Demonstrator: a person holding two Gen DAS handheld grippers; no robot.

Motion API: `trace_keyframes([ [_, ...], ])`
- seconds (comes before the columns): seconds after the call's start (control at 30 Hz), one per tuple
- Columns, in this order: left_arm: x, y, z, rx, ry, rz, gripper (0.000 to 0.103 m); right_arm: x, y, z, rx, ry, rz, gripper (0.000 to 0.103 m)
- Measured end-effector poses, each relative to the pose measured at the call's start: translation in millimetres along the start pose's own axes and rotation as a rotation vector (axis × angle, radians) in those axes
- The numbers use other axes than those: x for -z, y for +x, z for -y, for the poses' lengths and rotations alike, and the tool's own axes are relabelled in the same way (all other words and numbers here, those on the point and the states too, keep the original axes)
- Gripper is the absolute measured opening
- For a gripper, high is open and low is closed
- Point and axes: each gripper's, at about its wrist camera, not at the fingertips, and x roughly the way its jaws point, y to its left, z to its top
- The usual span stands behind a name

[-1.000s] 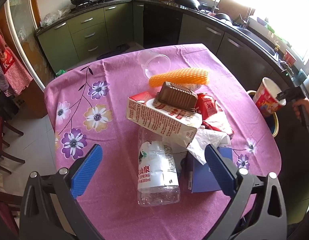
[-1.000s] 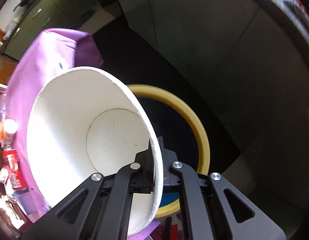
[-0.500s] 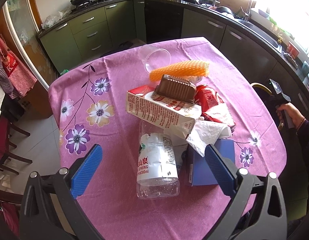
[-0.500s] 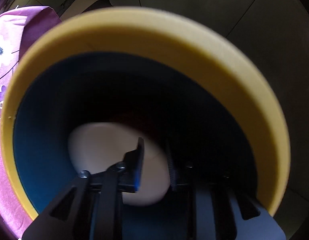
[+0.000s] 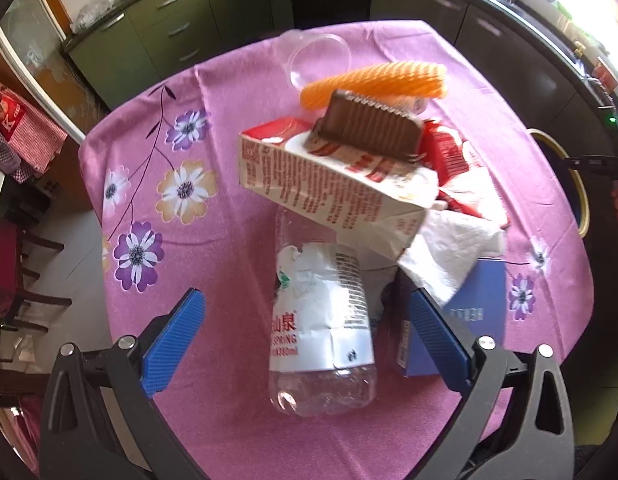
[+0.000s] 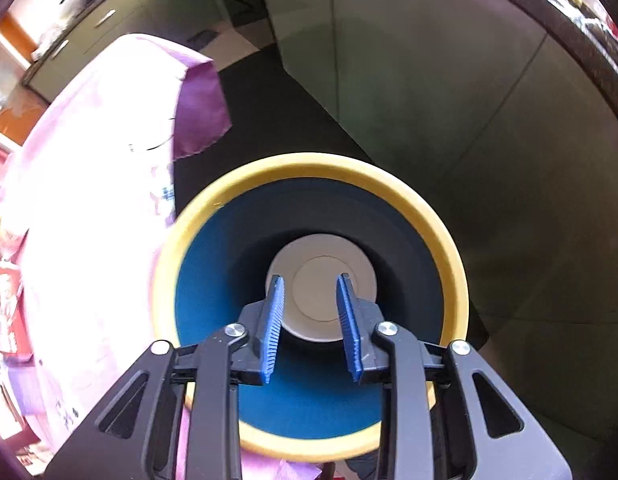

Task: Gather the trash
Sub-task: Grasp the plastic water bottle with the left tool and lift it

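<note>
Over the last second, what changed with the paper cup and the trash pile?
The right gripper carried the paper cup over the bin, released it inside and opened. The left gripper moved closer to the water bottle, open throughout. The pile is unchanged.

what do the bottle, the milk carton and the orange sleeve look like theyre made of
Bottle: clear thin plastic, glossy, with the cloth showing through its base; its label is torn paper or film. Milk carton: printed coated card, with folded, dented corners. Orange sleeve: probably soft foam netting, matte, with a honeycomb texture.
</note>
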Motion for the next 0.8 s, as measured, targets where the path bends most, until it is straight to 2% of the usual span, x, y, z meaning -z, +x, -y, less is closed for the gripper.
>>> trace_keyframes([
  [0.13,-5,19,-9,-0.031,-0.012,-0.061,0.096,14,-8,-19,-0.018,-0.039,-0.001,0.033],
  [0.17,-6,23,-12,-0.034,-0.014,-0.073,0.095,24,6,-20,-0.02,-0.046,0.0,0.033],
  [0.23,-9,33,-14,-0.029,-0.012,-0.117,0.091,24,9,-27,-0.033,-0.058,-0.009,0.033],
  [0.4,-14,52,-8,-0.004,0.017,-0.189,0.091,21,16,-38,-0.038,-0.071,-0.018,0.033],
  [0.47,-15,59,-9,-0.003,0.023,-0.214,0.079,17,27,-42,-0.039,-0.075,-0.021,0.033],
  [0.6,-15,71,-20,0.031,-0.005,-0.254,0.068,27,30,-42,-0.043,-0.08,-0.02,0.033],
  [0.63,-14,72,-24,0.037,-0.013,-0.257,0.06,30,29,-37,-0.047,-0.081,-0.019,0.033],
  [0.7,-8,69,-33,0.06,-0.032,-0.249,0.058,33,30,-39,-0.053,-0.083,-0.021,0.033],
  [0.8,1,60,-41,0.054,-0.04,-0.232,0.058,35,34,-42,-0.06,-0.086,-0.022,0.033],
])
